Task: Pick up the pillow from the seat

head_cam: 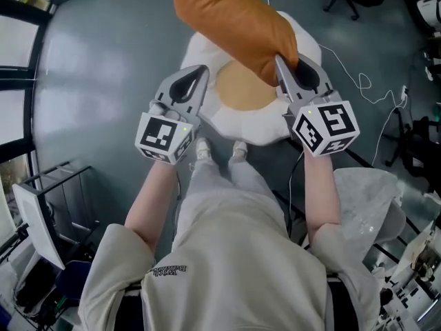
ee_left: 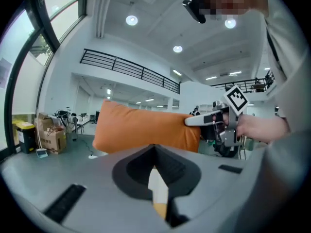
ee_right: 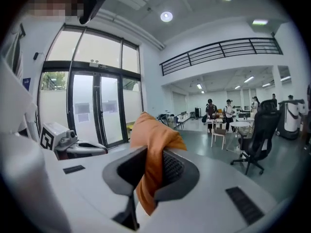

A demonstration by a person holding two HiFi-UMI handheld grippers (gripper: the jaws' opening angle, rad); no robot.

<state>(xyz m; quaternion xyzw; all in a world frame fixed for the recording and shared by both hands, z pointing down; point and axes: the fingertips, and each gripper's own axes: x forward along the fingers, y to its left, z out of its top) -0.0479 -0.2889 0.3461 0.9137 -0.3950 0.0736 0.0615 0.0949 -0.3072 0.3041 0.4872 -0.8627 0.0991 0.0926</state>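
Observation:
An orange pillow [head_cam: 234, 19] hangs in the air above a round white seat [head_cam: 255, 126] with a tan cushion [head_cam: 241, 88]. My right gripper [head_cam: 281, 62] is shut on one corner of the pillow; in the right gripper view the orange fabric [ee_right: 153, 140] is pinched between the jaws and droops below them. My left gripper [head_cam: 202, 71] is beside it at the left, apart from the pillow, with its jaws together and nothing in them. From the left gripper view, the pillow [ee_left: 141, 127] stretches sideways, with the right gripper [ee_left: 194, 121] clamped on its right end.
Grey floor lies all around the seat. A white cable [head_cam: 358, 81] trails to the right of it. A plastic-covered thing [head_cam: 365, 198] stands at the right. Glass doors [ee_right: 97, 106], a black office chair [ee_right: 260, 130] and cardboard boxes [ee_left: 51, 137] stand farther off.

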